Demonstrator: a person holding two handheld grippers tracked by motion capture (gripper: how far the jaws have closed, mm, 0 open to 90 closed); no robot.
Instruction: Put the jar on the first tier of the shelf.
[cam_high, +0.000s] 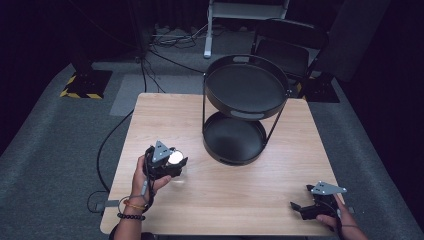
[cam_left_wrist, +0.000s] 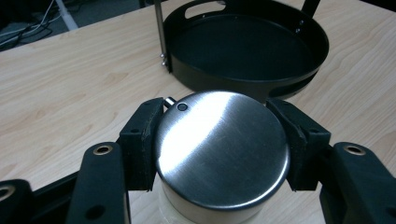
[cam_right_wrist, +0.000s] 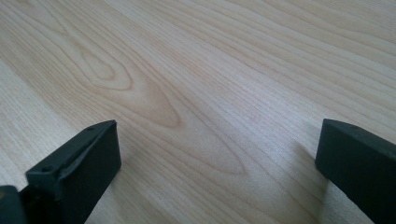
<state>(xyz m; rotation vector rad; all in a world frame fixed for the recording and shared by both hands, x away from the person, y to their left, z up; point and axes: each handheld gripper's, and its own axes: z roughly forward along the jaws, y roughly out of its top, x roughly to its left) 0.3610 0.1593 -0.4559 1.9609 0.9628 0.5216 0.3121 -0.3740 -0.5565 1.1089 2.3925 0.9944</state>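
A black two-tier round tray stand sits at the far middle of the wooden desk, and both its upper tray and lower tray hold nothing. The left gripper is clamped by its two black pads on a small round jar with a brushed-metal lid and pale, whitish body, held over the desk's near left part, just short of the stand. The right gripper rests at the near right corner with its jaws wide apart over bare wood.
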